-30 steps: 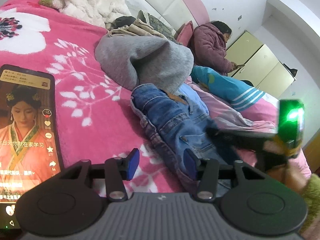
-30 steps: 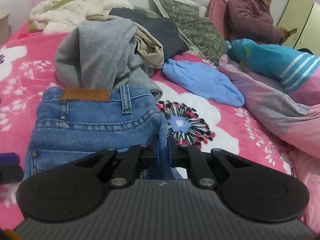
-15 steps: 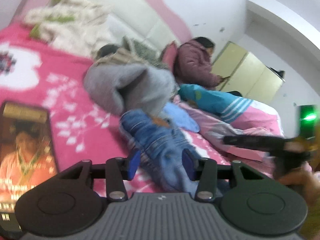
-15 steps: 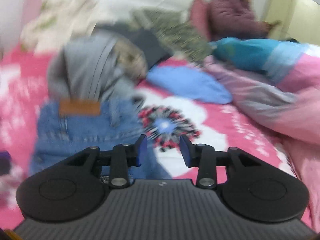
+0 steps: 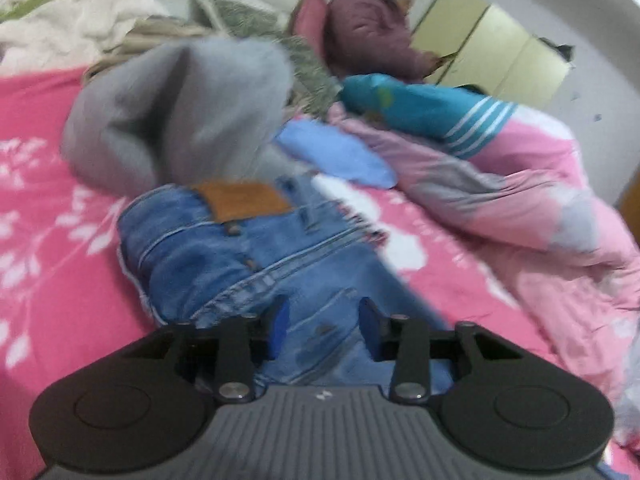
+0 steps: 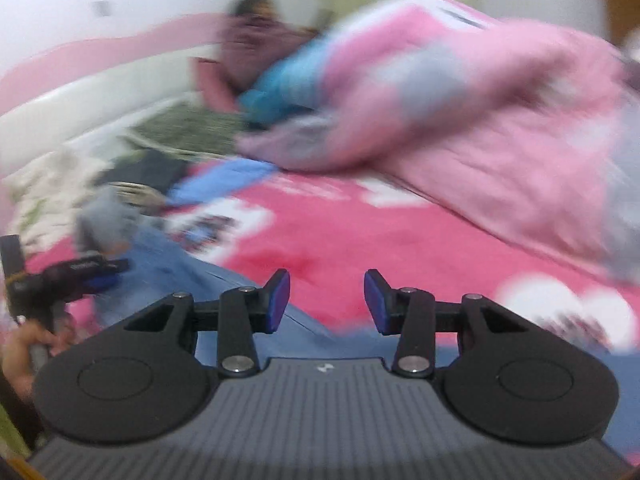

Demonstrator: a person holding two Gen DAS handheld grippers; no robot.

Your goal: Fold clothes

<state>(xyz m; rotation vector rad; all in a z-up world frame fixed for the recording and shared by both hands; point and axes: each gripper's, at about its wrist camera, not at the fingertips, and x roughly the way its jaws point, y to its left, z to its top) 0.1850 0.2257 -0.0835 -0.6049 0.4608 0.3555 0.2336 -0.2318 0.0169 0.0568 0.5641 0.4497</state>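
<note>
Folded blue jeans (image 5: 240, 256) with a brown leather patch lie on the pink flowered blanket (image 5: 48, 208). My left gripper (image 5: 323, 328) hovers low over their near end. Its jaws are closing, denim shows in the gap, and the pads do not press on it. The right wrist view is blurred by motion. There my right gripper (image 6: 326, 302) stands open over the blanket (image 6: 360, 240) with nothing between its pads. An edge of the jeans (image 6: 168, 268) runs under it, and the left gripper (image 6: 80, 276) shows at the left, held by a hand (image 6: 24, 344).
A grey sweatshirt (image 5: 180, 108) is heaped just behind the jeans, with a light blue garment (image 5: 332, 152) to its right. A pink quilt (image 5: 520, 200) and a teal striped garment (image 5: 424, 108) lie along the right. A person (image 5: 368, 28) sits by the headboard. A cream blanket (image 5: 60, 20) is at the far left.
My right gripper let go of the jeans, opened and swung off to the right, rolling as it went. My left gripper moved over the jeans and narrowed its jaws; the phone left view.
</note>
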